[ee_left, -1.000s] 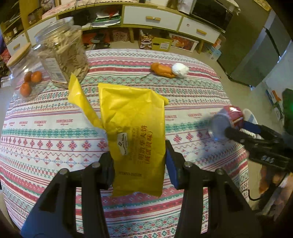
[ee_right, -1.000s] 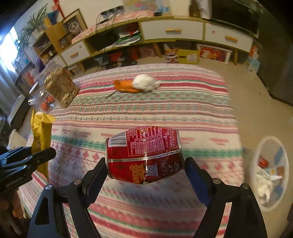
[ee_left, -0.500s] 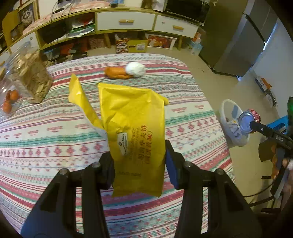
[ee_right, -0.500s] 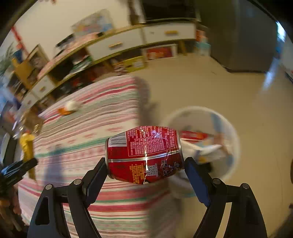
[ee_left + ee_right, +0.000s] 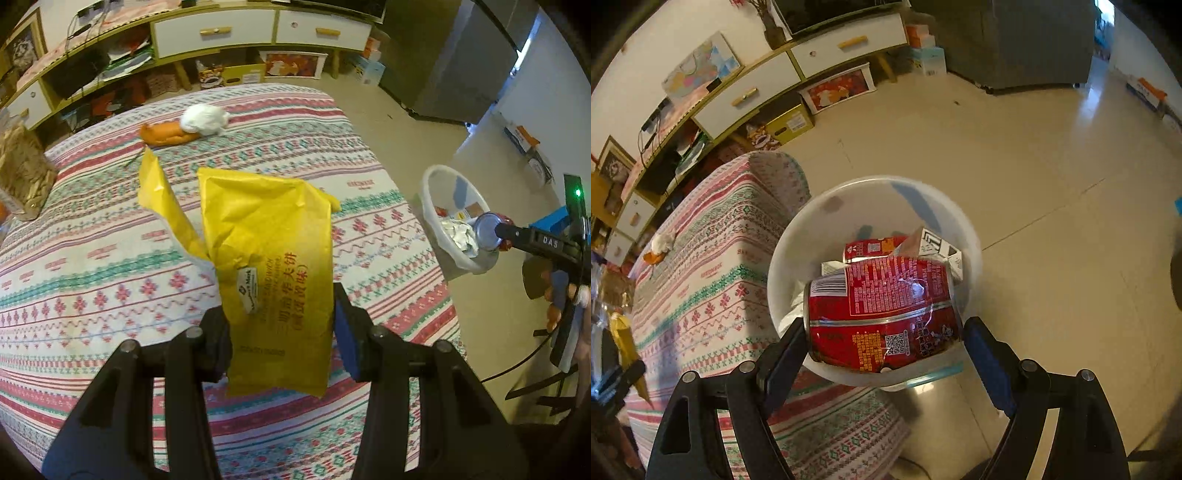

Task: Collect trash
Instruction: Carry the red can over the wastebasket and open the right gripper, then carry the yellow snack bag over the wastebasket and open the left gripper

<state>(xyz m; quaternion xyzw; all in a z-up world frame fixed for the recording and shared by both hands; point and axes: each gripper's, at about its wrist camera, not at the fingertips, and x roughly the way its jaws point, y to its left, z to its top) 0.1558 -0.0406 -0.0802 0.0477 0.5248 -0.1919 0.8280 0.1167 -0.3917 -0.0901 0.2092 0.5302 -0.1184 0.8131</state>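
Now over white bin (image 5: 798, 236) of wrappers, red can (image 5: 882, 314) in right jaws, left jaws clamping yellow wrapper (image 5: 273, 266)

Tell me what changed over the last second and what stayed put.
The right tool carried the red can off the table and sideways to above the white bin, where it now hangs, still gripped. The left tool swung the same way with the yellow wrapper but remains over the table. Nothing was released; the orange peel and white tissue haven't moved.
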